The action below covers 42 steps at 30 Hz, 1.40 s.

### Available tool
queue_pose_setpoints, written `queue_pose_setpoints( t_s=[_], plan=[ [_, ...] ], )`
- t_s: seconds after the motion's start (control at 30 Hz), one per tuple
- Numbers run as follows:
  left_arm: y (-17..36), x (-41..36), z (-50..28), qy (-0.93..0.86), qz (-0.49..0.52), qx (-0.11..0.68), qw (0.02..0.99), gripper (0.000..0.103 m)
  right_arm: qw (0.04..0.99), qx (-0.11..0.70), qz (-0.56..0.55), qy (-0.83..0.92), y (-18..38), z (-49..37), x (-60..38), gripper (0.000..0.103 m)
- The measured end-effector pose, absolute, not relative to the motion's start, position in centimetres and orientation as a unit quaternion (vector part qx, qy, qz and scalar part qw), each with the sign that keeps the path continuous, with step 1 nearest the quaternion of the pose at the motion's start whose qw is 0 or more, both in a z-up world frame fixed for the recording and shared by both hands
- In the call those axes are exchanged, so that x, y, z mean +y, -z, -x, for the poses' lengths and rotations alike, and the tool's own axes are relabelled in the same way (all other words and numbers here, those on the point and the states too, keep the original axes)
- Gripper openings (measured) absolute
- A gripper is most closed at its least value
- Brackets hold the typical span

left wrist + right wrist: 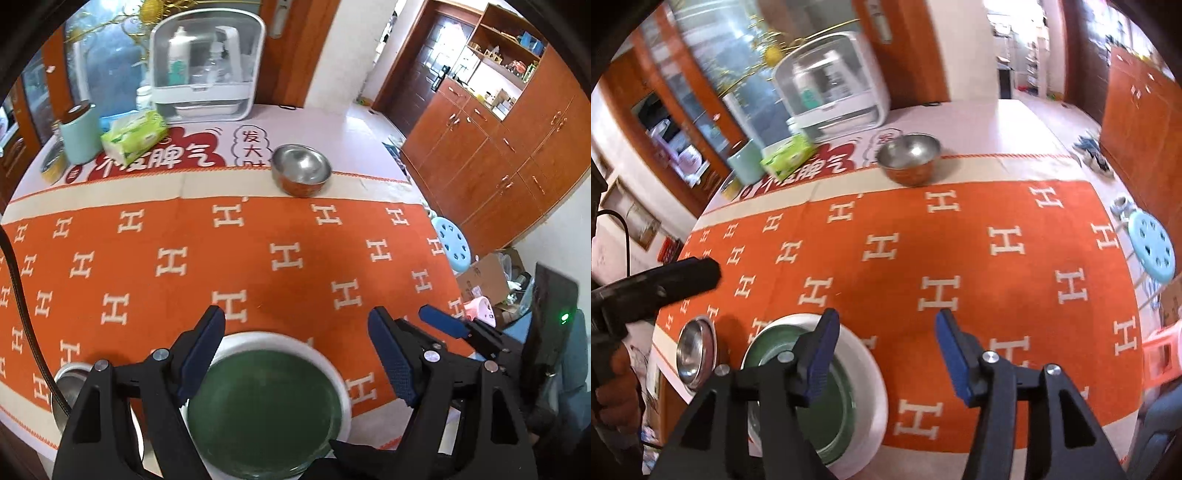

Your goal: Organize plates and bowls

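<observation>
A green plate (266,410) lies inside a white plate (258,336) at the near edge of the orange cloth. My left gripper (297,350) hovers over them, open, with nothing between its pads. A large steel bowl (301,168) stands at the far side of the cloth. A small steel bowl (68,384) sits left of the plates. In the right wrist view my right gripper (888,350) is open and empty, just right of the green plate (768,347) and white plate (873,380). The large steel bowl (910,157) and the small steel bowl (694,350) show there too.
At the back left stand a white dish cabinet (208,66), a green tissue pack (135,136) and a mint canister (79,133). A blue stool (452,240) stands off the table's right edge. A hand (613,376) holds the left gripper's black body (665,280).
</observation>
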<state>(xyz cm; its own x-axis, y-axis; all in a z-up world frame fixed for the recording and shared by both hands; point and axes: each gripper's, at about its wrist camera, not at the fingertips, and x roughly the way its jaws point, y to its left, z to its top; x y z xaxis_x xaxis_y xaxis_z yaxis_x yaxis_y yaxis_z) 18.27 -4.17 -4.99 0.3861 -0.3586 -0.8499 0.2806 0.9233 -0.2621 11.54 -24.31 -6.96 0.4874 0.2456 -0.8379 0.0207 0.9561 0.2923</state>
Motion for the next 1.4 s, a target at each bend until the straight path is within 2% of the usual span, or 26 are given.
queue_pose_setpoints(
  t_s=[0.33, 0.8, 1.07, 1.4],
  plan=[
    [3.1, -8.0, -25.3, 0.165, -0.005, 0.541, 0.824, 0.079, 0.858, 0.475, -0.190, -0.050, 5.3, -17.4, -30.2, 0.055],
    [2.0, -9.9, -33.8, 0.118, -0.018, 0.546, 0.829, 0.079, 0.891, 0.413, -0.180, -0.050, 2.0, -26.5, -33.3, 0.055],
    [4.7, -9.8, -36.8, 0.096, 0.026, 0.553, 0.827, 0.079, 0.897, 0.404, -0.173, -0.051, 3.1, -29.9, -32.9, 0.055],
    [9.6, -10.7, -38.6, 0.105, 0.064, 0.532, 0.838, 0.079, 0.880, 0.425, -0.204, -0.064, 8.5, -31.7, -32.7, 0.055]
  ],
)
